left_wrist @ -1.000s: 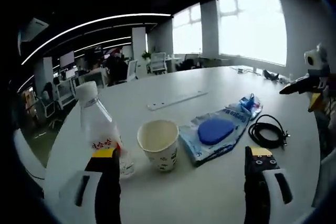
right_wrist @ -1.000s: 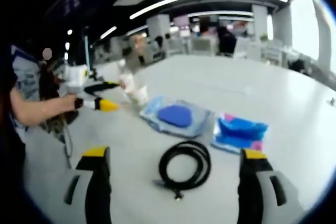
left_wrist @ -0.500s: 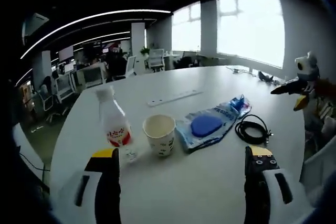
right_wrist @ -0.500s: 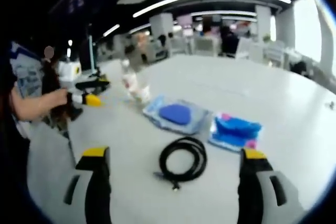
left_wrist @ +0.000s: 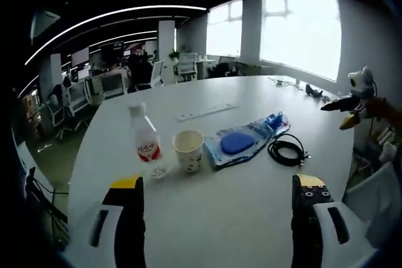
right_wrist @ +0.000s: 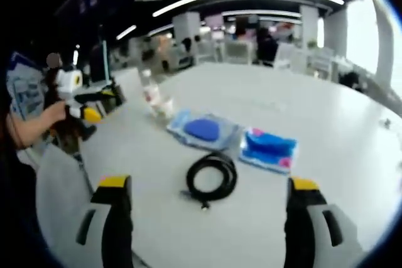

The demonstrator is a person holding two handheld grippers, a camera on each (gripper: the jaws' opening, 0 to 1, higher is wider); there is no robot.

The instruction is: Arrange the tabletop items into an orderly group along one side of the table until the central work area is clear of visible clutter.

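Both tools are drawn back from the tabletop (left_wrist: 251,218), wide open and empty; bottle (left_wrist: 146,142), cup (left_wrist: 188,150), blue packet (left_wrist: 242,142) and cable (left_wrist: 287,150) are lined across its middle.

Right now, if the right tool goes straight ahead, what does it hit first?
Probably the coiled black cable, lying centred between the open right tool jaws; the blue packets sit beyond it. Depth is hard to judge.

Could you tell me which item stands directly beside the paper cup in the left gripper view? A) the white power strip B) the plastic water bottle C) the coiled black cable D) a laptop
B: the plastic water bottle stands upright right next to the paper cup, on the side away from the blue packet.
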